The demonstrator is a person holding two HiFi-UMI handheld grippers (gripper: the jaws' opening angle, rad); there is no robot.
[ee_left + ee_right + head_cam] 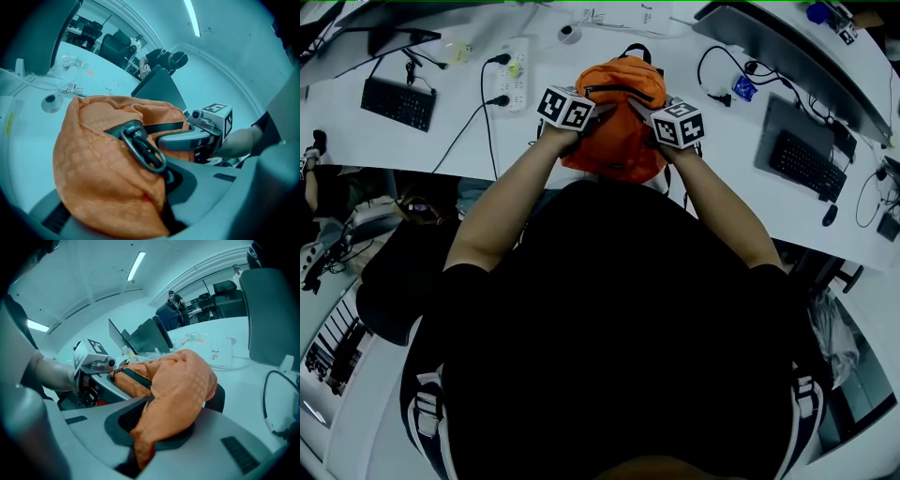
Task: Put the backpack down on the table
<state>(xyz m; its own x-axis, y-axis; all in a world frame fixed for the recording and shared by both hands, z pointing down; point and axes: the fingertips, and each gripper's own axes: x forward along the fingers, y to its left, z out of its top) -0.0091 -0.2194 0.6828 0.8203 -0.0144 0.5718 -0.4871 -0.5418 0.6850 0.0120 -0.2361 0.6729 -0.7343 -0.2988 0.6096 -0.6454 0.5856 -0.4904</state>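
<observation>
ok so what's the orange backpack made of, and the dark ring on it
Backpack: thin woven synthetic fabric, probably nylon, matt; a fine grid weave and soft creases show. Ring: a smooth, dark, slightly shiny loop; metal or hard plastic, the look leaves it open.
</observation>
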